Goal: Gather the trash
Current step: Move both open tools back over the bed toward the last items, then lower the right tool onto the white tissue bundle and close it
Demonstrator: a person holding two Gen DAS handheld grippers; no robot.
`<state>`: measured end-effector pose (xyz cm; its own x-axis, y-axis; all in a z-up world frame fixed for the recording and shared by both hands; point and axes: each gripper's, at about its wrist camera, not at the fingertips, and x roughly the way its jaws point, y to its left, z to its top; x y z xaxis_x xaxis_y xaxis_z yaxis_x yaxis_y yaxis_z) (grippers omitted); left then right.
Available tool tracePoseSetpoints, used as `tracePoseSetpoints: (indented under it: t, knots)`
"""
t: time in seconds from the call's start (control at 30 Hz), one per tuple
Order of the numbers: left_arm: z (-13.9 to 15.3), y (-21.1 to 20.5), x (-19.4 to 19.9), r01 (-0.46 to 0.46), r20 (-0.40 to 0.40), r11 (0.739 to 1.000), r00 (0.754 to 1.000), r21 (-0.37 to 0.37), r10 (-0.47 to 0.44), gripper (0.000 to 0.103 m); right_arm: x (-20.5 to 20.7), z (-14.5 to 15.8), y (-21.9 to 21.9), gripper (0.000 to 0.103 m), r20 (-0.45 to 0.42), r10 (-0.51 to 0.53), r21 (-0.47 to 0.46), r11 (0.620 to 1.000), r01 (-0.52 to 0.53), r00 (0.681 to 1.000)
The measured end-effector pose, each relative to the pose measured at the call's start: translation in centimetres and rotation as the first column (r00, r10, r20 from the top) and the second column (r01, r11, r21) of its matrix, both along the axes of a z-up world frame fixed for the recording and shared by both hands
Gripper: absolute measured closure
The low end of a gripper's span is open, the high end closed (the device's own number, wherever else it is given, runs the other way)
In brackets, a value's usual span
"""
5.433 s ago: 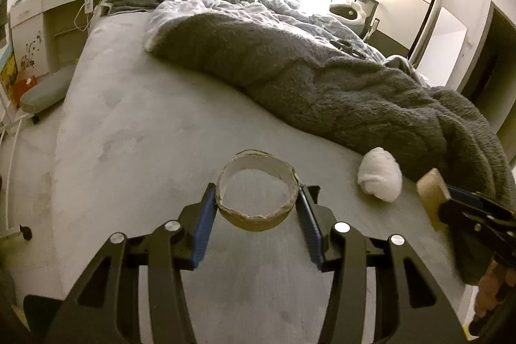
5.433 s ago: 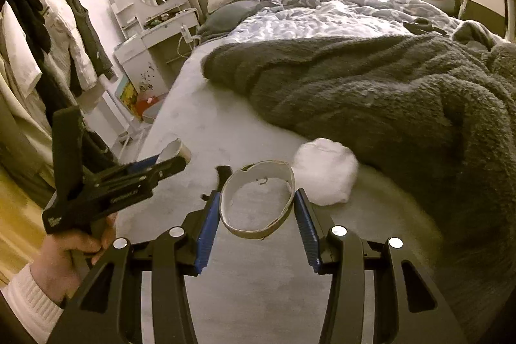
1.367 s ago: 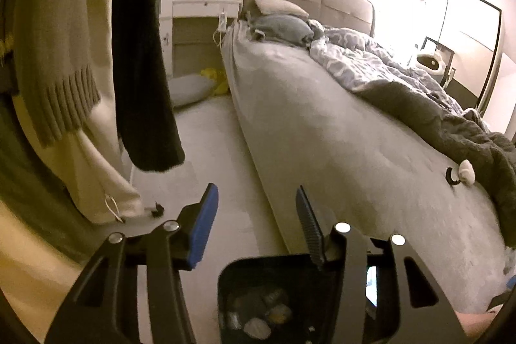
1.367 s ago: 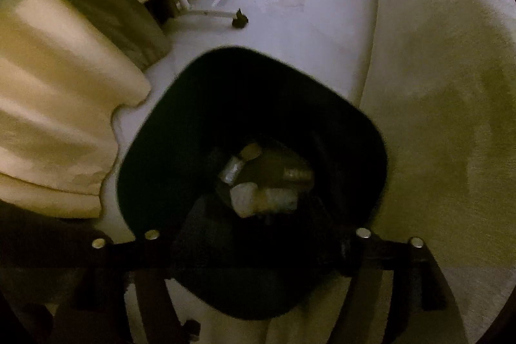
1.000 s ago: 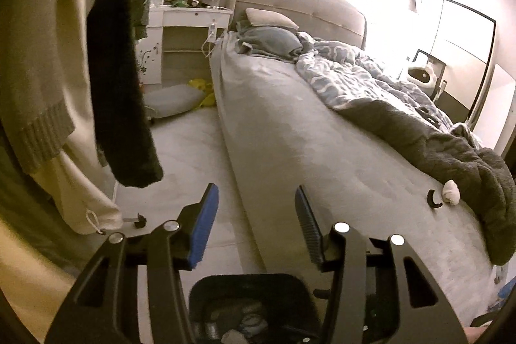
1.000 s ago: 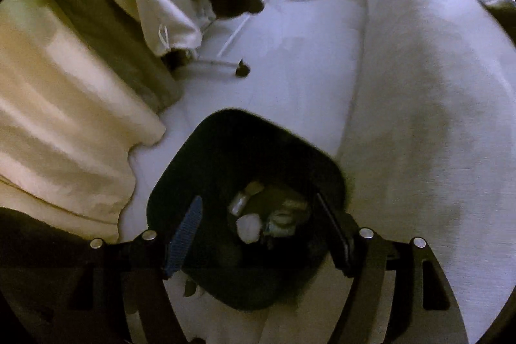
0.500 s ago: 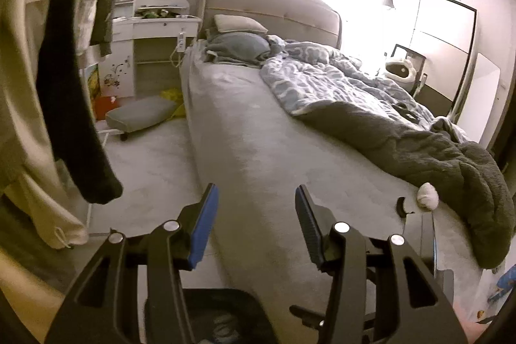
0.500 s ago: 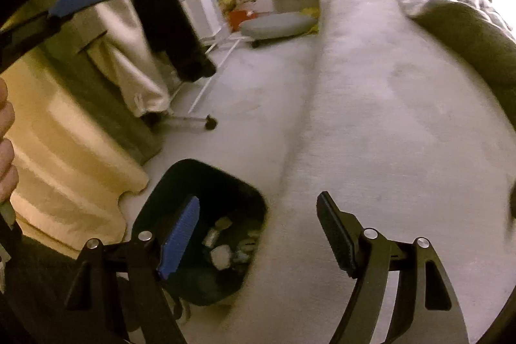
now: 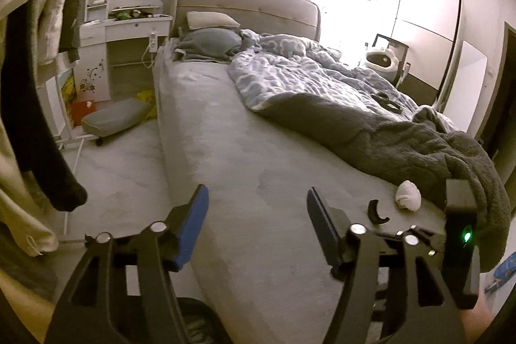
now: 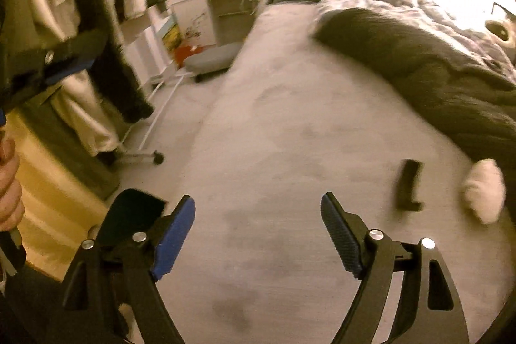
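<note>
A crumpled white tissue wad lies on the grey bed sheet beside the dark fuzzy blanket; it also shows in the right wrist view. A small curved black piece lies next to it, blurred in the right wrist view. My left gripper is open and empty over the bed's near edge. My right gripper is open and empty above the sheet, left of both items. The black trash bin stands on the floor by the bed, mostly hidden behind my right gripper's left finger.
Clothes hang on a wheeled rack at the left. A white vanity desk with a mirror stands at the bed's head, a grey cushion on the floor before it. A patterned duvet covers the far half of the bed.
Both grippers held cardboard rings over the bed, carried them to the bin and opened over it. Now both have swung up from the bin toward the bed, empty.
</note>
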<state>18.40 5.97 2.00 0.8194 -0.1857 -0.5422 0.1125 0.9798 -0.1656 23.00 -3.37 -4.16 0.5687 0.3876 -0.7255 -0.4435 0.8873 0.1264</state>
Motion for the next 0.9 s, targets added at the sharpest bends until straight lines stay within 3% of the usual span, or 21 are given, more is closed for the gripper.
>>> tracePoseSetpoints:
  t: [0.37,0.53,0.73,0.9]
  knots:
    - [-1.6,-4.8,1.6,0.063,-0.042,0.998,0.997,-0.027,-0.064,0.011,1.5,0.2,-9.4,0.007,0.073,-0.191,-0.003,0.982,0.191,0.979]
    - [-2.3,-7.2,2.4,0.093,-0.068,0.995,0.993,-0.022,-0.094,0.008,2.0,0.0,-13.0,0.003,0.096,-0.297,-0.010,0.954,0.299,0.950]
    - [-3.2,-9.3,3.2,0.112,-0.090,0.993,0.989,-0.031,-0.114,0.005,3.7,-1.0,-16.3,0.003,0.095,-0.445,-0.081,0.888,0.452,0.891]
    - [-4.7,-10.6,4.5,0.104,-0.143,0.992,0.983,-0.067,-0.113,0.005,5.7,-2.0,-17.8,0.003,0.054,-0.457,-0.075,0.885,0.460,0.888]
